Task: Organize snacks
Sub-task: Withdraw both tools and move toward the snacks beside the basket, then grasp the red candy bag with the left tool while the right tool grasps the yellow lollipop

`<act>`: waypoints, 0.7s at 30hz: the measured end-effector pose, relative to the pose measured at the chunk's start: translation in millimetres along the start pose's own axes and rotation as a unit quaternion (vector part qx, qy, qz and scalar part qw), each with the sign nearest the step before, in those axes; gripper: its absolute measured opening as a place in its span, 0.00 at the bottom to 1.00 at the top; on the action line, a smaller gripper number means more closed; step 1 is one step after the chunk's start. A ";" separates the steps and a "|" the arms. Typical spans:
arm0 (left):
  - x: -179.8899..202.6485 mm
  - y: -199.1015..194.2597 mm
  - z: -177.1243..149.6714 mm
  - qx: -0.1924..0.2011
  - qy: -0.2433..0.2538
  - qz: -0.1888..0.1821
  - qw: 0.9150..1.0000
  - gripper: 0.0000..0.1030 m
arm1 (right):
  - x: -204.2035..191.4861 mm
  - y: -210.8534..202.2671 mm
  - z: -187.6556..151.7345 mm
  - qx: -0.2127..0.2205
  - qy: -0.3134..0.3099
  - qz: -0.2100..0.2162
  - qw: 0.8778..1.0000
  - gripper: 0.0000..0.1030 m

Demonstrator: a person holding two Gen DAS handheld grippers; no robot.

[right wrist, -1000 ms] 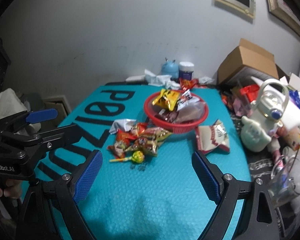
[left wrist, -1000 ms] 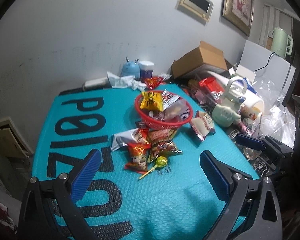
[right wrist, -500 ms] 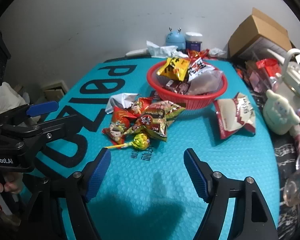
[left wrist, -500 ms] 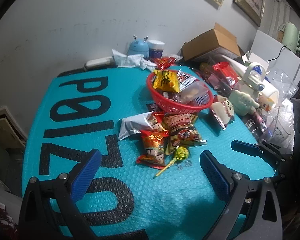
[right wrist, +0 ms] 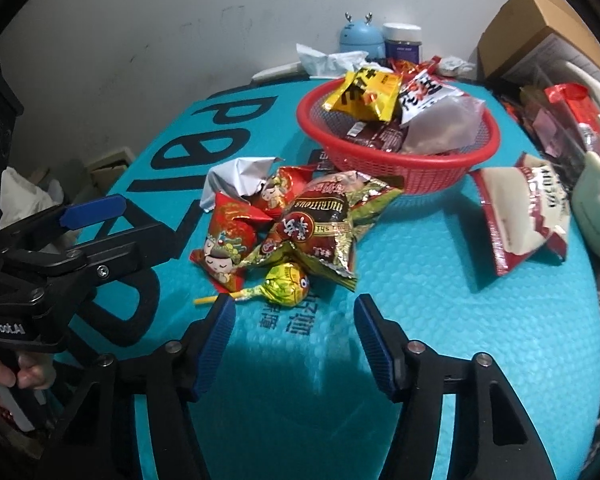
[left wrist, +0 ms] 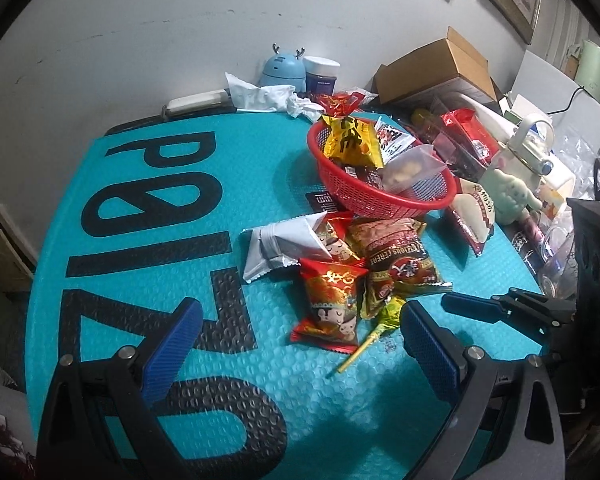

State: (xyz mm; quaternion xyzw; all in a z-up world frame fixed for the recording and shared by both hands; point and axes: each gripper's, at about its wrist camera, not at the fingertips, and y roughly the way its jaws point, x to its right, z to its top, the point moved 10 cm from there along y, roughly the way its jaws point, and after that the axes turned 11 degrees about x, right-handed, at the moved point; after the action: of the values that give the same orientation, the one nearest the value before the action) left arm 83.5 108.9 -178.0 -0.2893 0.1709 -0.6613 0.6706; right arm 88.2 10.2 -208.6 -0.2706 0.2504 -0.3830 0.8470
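Hovering low over the teal mat (right wrist: 440,320), right gripper (right wrist: 292,340) jaws apart, empty; yellow lollipop (right wrist: 286,280) just ahead at 12 o'clock. Left gripper (left wrist: 296,344) also spread wide, empty. Loose snack packets (right wrist: 316,224) piled beyond; red basket (right wrist: 420,172) at 1 o'clock, partly filled.

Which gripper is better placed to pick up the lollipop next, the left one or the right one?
Probably the right gripper. Its open jaws face the lollipop, which lies just ahead of them. The left gripper is also open, but the lollipop lies beside its right jaw, with the red packet centred ahead instead.
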 end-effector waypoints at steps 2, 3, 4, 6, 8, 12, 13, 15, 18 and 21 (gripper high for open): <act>-0.9 3.7 0.4 -0.002 0.002 -0.002 1.000 0.96 | -0.7 6.7 0.5 -0.003 0.005 0.005 1.000 0.57; -0.9 5.9 0.1 -0.004 0.003 -0.003 1.000 0.95 | -1.3 10.0 0.4 -0.005 0.008 0.007 1.000 0.56; -0.6 8.8 -0.4 -0.007 0.003 -0.005 1.000 0.93 | -1.7 13.1 0.7 -0.006 0.012 0.010 1.000 0.55; -0.3 13.8 -2.3 -0.014 0.005 -0.008 1.000 0.88 | -2.6 17.4 1.7 -0.009 0.018 0.016 1.000 0.54; 0.4 19.8 -5.5 -0.022 0.007 -0.011 1.000 0.84 | -3.7 21.6 2.8 -0.010 0.022 0.020 0.999 0.52; 3.4 29.7 -10.9 -0.036 0.009 -0.017 0.999 0.77 | -4.4 28.2 2.9 -0.012 0.025 0.021 0.999 0.45; 3.9 32.5 -12.6 -0.040 0.007 -0.020 0.999 0.75 | -4.1 28.3 3.5 -0.009 0.025 0.019 0.999 0.44; 4.8 37.0 -15.6 -0.049 0.003 -0.023 0.999 0.66 | -3.9 28.8 3.6 -0.008 0.015 0.014 1.000 0.36; 8.9 42.5 -19.4 -0.059 -0.002 -0.035 0.998 0.51 | -6.9 27.6 2.5 -0.010 0.016 0.027 0.999 0.29; 17.6 45.4 -22.6 -0.071 0.009 -0.043 0.996 0.31 | -6.1 24.9 1.1 -0.009 0.013 0.027 0.999 0.28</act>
State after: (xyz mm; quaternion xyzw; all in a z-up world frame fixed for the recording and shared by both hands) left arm 106.6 86.0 -220.7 -0.3373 0.2110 -0.6784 0.6176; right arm 98.1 29.3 -222.7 -0.2664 0.2722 -0.3608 0.8513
